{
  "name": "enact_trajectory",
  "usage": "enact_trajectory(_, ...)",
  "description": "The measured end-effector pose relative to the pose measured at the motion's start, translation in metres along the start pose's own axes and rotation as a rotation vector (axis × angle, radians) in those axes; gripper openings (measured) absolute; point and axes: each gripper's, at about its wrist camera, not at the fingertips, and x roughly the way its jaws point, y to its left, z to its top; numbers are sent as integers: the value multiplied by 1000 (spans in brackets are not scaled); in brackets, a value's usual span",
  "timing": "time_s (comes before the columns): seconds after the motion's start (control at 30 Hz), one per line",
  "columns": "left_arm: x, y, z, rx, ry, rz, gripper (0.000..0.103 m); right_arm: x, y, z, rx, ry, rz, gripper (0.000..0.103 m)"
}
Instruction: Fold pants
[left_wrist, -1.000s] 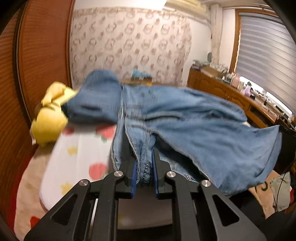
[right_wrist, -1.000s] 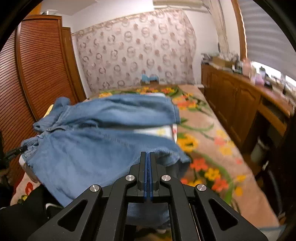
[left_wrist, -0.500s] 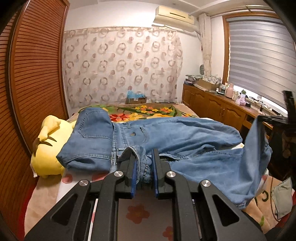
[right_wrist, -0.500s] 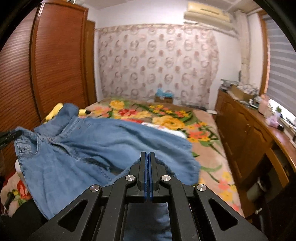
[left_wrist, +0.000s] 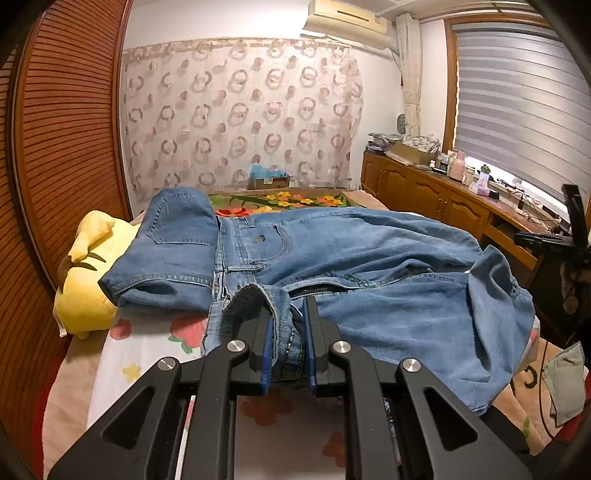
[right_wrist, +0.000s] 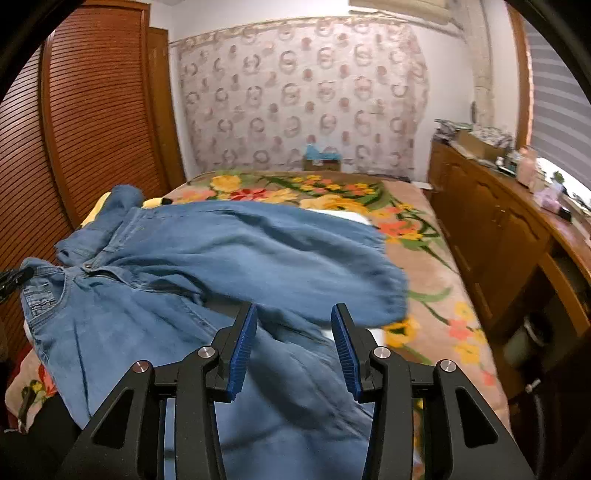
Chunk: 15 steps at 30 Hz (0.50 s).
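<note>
Meanwhile, spread crosswise over the flowered bed (right_wrist: 424, 258): blue jeans (left_wrist: 369, 266), one leg doubled back toward a yellow plush toy (left_wrist: 85, 288) by the wardrobe. Clamped on bunched waistband denim, left gripper (left_wrist: 288, 343); freshly parted and gripping nothing, right gripper (right_wrist: 293, 343), denim below its blue pads but untouched. Judged at risk: near leg hanging off the mattress edge, likely to slide and drag the fold askew if the single remaining grip pulled unevenly
</note>
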Motion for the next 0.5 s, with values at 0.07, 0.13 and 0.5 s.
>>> enact_trajectory(0.07,1,1,-1,-2,2,1,15,-5,11,-13,0,13,-2,44)
enact_trajectory(0.13,1,1,-3,-6,3,0,15,-1,16,-19,-11,44,-11,44)
enact_trajectory(0.5,7,2,-7,-8,20,16,15,57,-1,-33,5,180,0,44)
